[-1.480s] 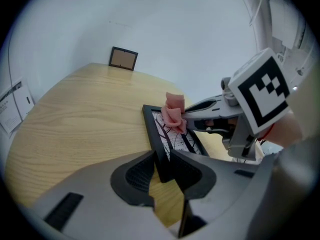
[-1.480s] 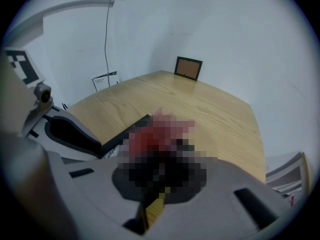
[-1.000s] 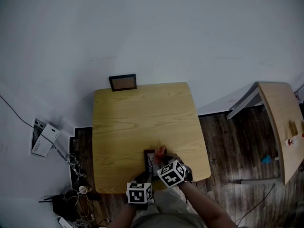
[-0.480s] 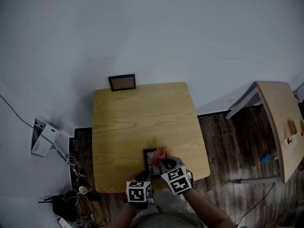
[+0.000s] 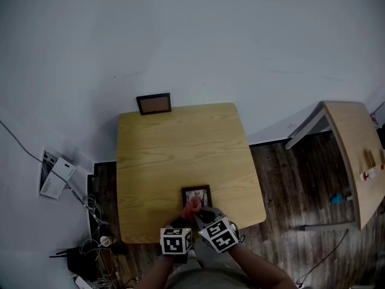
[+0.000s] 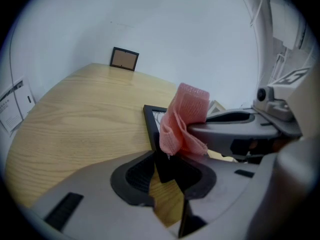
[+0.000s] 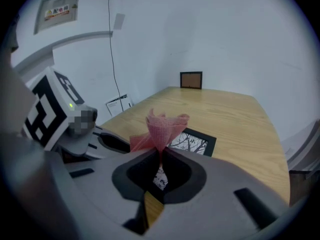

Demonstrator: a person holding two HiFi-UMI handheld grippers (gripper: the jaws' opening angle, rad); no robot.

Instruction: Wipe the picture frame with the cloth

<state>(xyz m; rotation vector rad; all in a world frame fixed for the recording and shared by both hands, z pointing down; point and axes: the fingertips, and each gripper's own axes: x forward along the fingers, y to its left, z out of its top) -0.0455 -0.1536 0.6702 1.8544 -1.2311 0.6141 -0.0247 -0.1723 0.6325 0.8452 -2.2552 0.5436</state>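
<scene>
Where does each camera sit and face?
Head view: on the person's head, steeply down at the light wooden table; forearms, left tool, right tool show.
Left tool view: rides the left tool, along jaws shut on the black-framed picture; right tool at right.
Right tool view: rides the right tool, along jaws pinching the pink mesh cloth; left tool at left.
Shared: both tool views show the small dark frame by the wall.

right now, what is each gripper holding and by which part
The left gripper clamps the picture frame by its near corner. The right gripper pinches the pink cloth by its bunched lower end, the rest fanning out above.
</scene>
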